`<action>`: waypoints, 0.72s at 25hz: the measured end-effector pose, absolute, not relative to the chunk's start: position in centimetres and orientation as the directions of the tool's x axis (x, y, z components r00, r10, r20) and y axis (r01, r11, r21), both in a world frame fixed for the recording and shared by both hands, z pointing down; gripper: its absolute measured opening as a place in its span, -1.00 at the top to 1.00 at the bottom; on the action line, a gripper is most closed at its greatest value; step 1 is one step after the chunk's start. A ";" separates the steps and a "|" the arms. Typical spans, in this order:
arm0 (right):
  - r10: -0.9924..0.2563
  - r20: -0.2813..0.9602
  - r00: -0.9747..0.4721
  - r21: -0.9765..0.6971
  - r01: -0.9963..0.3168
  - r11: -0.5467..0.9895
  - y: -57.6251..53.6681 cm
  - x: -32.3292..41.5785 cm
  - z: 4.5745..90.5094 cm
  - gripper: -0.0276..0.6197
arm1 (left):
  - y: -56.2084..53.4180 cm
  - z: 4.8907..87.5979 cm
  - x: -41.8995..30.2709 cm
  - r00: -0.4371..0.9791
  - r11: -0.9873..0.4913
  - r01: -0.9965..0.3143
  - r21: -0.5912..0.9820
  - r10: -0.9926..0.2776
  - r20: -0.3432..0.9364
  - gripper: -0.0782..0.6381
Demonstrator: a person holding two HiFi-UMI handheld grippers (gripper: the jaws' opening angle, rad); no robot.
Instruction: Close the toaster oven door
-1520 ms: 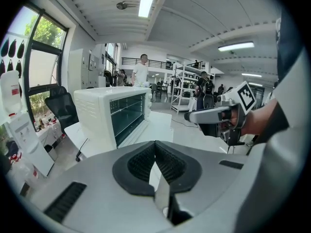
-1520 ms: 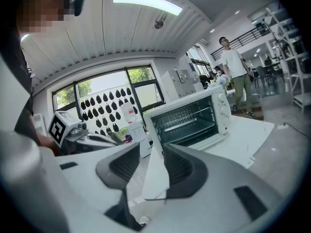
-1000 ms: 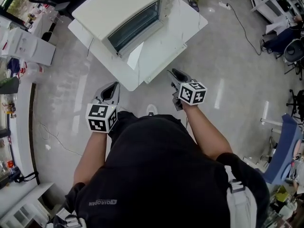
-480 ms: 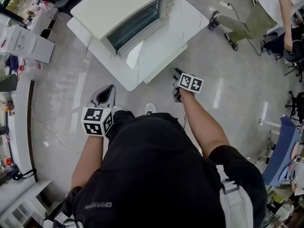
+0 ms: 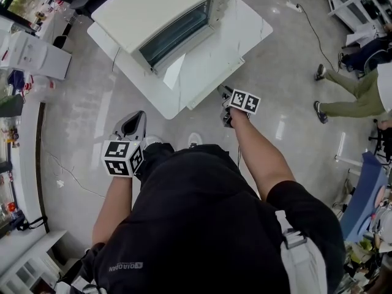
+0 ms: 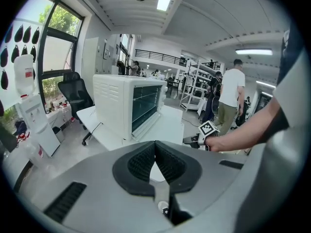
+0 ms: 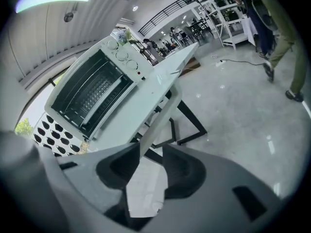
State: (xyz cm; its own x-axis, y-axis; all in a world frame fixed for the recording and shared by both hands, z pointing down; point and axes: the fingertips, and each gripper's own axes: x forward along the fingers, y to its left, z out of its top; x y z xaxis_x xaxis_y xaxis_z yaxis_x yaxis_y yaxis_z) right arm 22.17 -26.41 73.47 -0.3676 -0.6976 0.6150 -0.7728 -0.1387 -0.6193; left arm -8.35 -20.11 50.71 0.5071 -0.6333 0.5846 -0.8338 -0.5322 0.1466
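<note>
A white toaster oven (image 5: 153,8) stands on a white table (image 5: 214,48) ahead of me. Its dark glass front (image 5: 174,32) faces me, and the right gripper view shows the oven (image 7: 92,93) with its wire rack open to sight. The door looks lowered, but I cannot make out its edge clearly. My right gripper (image 5: 225,95) hangs at the table's near edge, jaws apart and empty, with a table leg showing beyond them (image 7: 151,152). The left gripper (image 5: 136,122) stays lower left, off the table, its tips touching on nothing (image 6: 155,143).
A person in olive trousers (image 5: 349,90) walks on the floor at the right. White cabinets (image 5: 30,54) line the left wall, with a black office chair (image 6: 75,93) beside the table. Shelving (image 6: 194,89) stands behind, and cables run over the floor.
The right gripper has moved forward to the table's near edge. The left gripper has drifted slightly back and left. The person at the right has walked toward the lower right.
</note>
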 end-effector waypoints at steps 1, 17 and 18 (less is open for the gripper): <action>-0.697 0.616 -0.367 -0.620 -0.772 -0.140 -26.5 22.1 73.5 0.47 | -20.2 50.8 -8.4 0.507 -0.531 -0.834 0.148 -0.633 0.585 0.77; -0.700 0.568 -0.434 -0.703 -0.697 -0.139 -26.4 21.5 73.8 0.48 | -21.4 51.0 -7.9 0.519 -0.546 -0.825 0.148 -0.627 0.581 0.77; -0.699 0.569 -0.433 -0.703 -0.697 -0.140 -26.4 21.4 73.9 0.48 | -21.4 50.9 -8.0 0.518 -0.545 -0.825 0.147 -0.627 0.582 0.77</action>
State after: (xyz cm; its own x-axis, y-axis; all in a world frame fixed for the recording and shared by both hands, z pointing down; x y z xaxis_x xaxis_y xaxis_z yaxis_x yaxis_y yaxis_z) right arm 21.44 -26.44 73.92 -0.4331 -0.6988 0.5693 -0.6974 -0.1403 -0.7028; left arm -7.97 -21.41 50.93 0.5179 -0.6272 0.5818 -0.8253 -0.5453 0.1468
